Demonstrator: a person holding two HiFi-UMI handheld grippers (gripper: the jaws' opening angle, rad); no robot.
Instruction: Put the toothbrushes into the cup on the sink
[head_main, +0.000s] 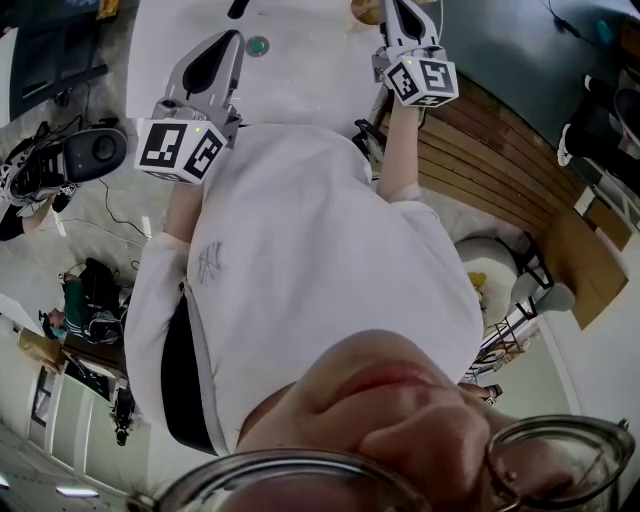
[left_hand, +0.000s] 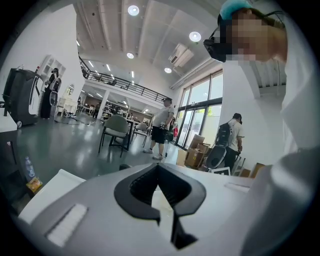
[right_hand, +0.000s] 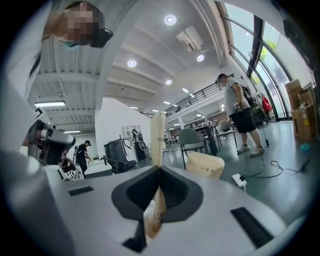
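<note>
One toothbrush (right_hand: 157, 140), pale stick, clamped upright in right tool (right_hand: 159, 169), centre frame. Left tool (left_hand: 158, 166) closed, empty. Step: carrying. Likely cup (right_hand: 205, 165), beige, right of centre. Next: align brush over cup, lower, release.

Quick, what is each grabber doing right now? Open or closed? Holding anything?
Left gripper: closed, nothing between its jaws.
Right gripper: closed on a pale toothbrush.

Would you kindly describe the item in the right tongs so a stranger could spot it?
Find the white sink top, then the right tongs over it. Pinched between them stands a slim, pale toothbrush handle, far thinner and taller than the squat cream cup behind it.
</note>
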